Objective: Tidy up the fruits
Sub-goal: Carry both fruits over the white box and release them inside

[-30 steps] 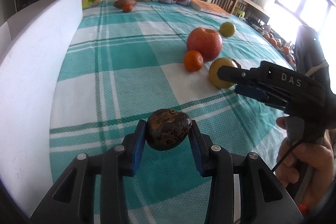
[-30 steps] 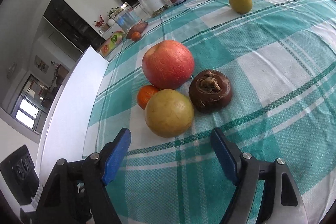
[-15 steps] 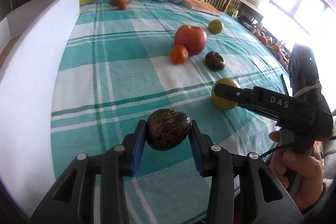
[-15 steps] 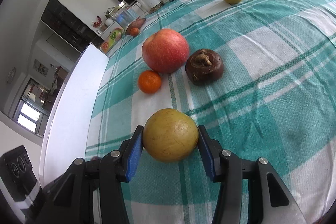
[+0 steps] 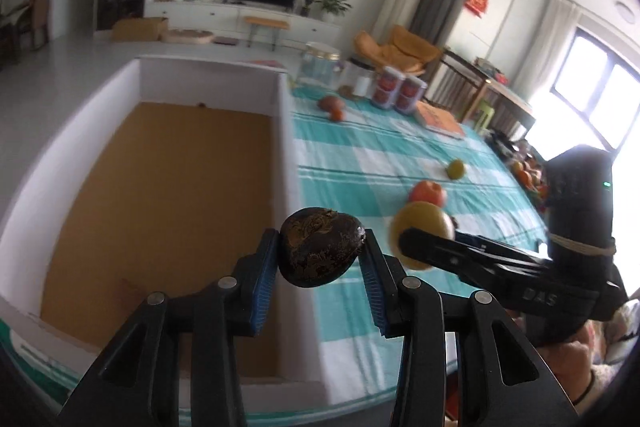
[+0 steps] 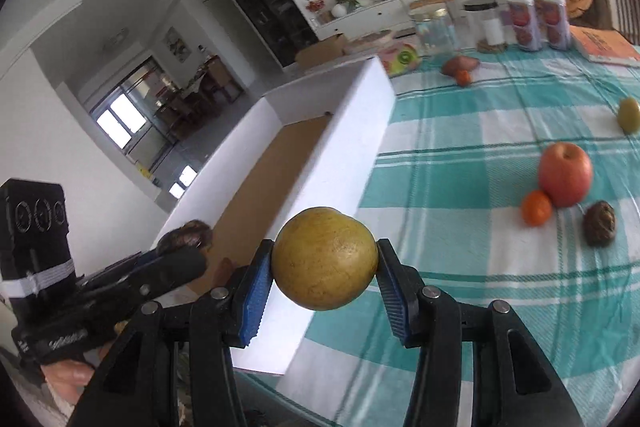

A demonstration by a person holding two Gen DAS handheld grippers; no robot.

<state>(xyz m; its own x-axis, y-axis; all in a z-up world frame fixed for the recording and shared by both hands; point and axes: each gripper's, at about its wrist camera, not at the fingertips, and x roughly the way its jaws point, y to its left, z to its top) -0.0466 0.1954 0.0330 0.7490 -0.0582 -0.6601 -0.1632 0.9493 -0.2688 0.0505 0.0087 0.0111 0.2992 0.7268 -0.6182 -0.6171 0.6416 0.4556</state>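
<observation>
From the left wrist camera, the left gripper (image 5: 322,259) has its jaws clamped on a dark brown fruit (image 5: 321,251) with a mottled, wrinkled skin, the blue pads (image 5: 264,273) pressing on both sides of it. The fruit hangs in the air over the near right wall of a white box (image 5: 285,147) with a bare brown cardboard floor. To the right, the right gripper (image 5: 416,241) reaches in from the side with a yellow fruit (image 5: 422,221) at its tip, and a hand (image 5: 576,367) holds its black handle. Beyond, on the teal and white checked cloth of the surface (image 5: 360,155), lie a red apple (image 5: 427,193) and a green-yellow fruit (image 5: 455,169), with two cans (image 5: 396,91) and an orange book (image 5: 440,119) farther back.

From the right wrist camera, the right gripper (image 6: 325,273) has its jaws closed on the round yellow fruit (image 6: 325,259), held off the surface just beside the white box's long wall (image 6: 352,147). At lower left the left gripper (image 6: 180,255) carries the dark brown fruit (image 6: 186,231) over the box. Left on the checked cloth (image 6: 460,187) at the right are the red apple (image 6: 565,174), a small orange (image 6: 537,207) touching it, another dark brown fruit (image 6: 599,223) just beside them, and the green-yellow fruit (image 6: 629,115) well apart.
</observation>
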